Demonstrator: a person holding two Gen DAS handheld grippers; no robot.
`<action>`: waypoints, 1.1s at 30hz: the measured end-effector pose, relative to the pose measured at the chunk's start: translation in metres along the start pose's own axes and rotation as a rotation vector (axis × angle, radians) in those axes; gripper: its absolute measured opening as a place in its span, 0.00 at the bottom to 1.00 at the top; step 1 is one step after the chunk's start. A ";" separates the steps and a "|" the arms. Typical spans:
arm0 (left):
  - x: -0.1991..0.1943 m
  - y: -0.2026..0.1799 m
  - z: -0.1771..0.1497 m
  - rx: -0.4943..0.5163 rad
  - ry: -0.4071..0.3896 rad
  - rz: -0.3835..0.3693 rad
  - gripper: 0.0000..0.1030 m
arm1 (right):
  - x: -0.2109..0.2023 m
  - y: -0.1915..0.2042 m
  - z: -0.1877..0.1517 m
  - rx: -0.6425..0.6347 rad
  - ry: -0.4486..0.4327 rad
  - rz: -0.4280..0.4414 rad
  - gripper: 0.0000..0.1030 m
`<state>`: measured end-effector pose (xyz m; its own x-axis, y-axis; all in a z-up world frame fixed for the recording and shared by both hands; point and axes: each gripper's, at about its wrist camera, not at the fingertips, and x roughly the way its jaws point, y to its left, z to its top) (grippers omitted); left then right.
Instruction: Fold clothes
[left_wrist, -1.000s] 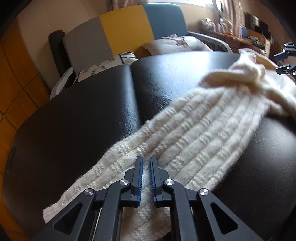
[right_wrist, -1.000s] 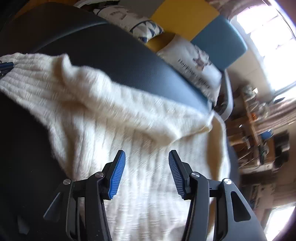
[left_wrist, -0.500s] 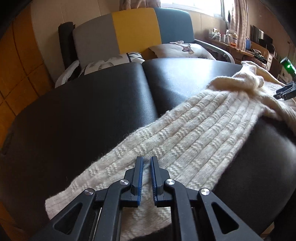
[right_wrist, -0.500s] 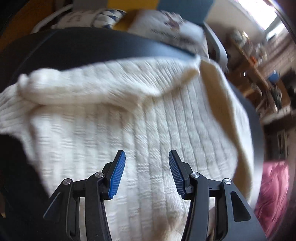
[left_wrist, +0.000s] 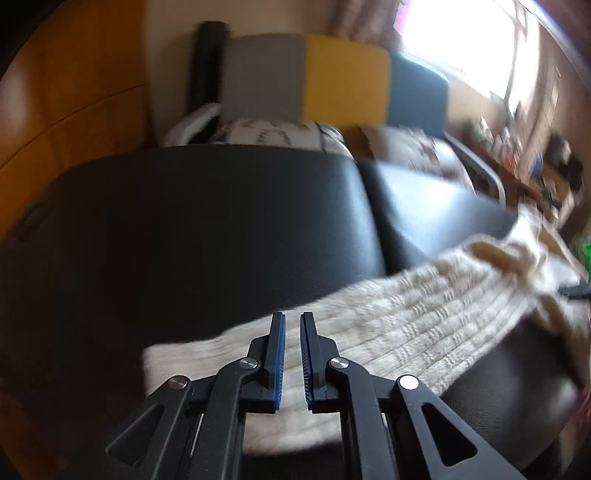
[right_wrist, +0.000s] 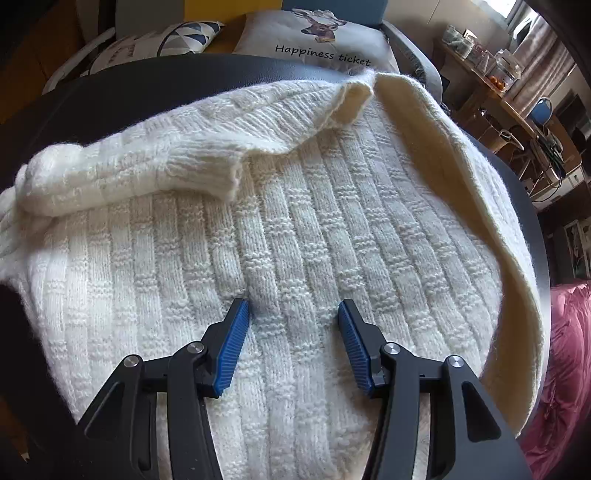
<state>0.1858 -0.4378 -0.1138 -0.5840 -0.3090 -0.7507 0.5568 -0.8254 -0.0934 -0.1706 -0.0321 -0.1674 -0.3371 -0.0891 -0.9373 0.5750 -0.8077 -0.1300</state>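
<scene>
Hovering low, your right tool (right_wrist: 291, 314) holds its jaws wide above the body of the cream ribbed knit sweater (right_wrist: 295, 236), which lies spread on the black padded tabletop (right_wrist: 110, 85), free to pinch a fresh edge. Your left tool (left_wrist: 291, 325), nearly closed with nothing visibly between its pads, sits over the outstretched sleeve (left_wrist: 424, 325). Farther off, the other sleeve (right_wrist: 147, 166) lies folded across the chest, so the fold looks partway made.

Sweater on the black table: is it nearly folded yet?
Barely started. One sleeve already lies folded across the sweater. The left gripper, nearly shut, is at the other sleeve; the right gripper hovers open. That sleeve and the body are still unfolded.
</scene>
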 end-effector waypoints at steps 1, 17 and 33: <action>-0.010 0.010 -0.004 -0.018 -0.012 -0.012 0.08 | 0.000 -0.001 -0.001 0.005 -0.004 0.004 0.52; 0.036 -0.030 -0.016 0.084 0.078 0.002 0.11 | 0.003 0.006 0.003 0.046 0.000 0.045 0.52; 0.011 -0.079 0.019 0.102 -0.010 -0.174 0.10 | -0.052 -0.009 0.001 -0.030 -0.165 0.181 0.55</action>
<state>0.1246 -0.3852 -0.1027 -0.6722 -0.1622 -0.7224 0.3850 -0.9100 -0.1540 -0.1594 -0.0207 -0.1169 -0.3419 -0.3268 -0.8811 0.6580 -0.7527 0.0239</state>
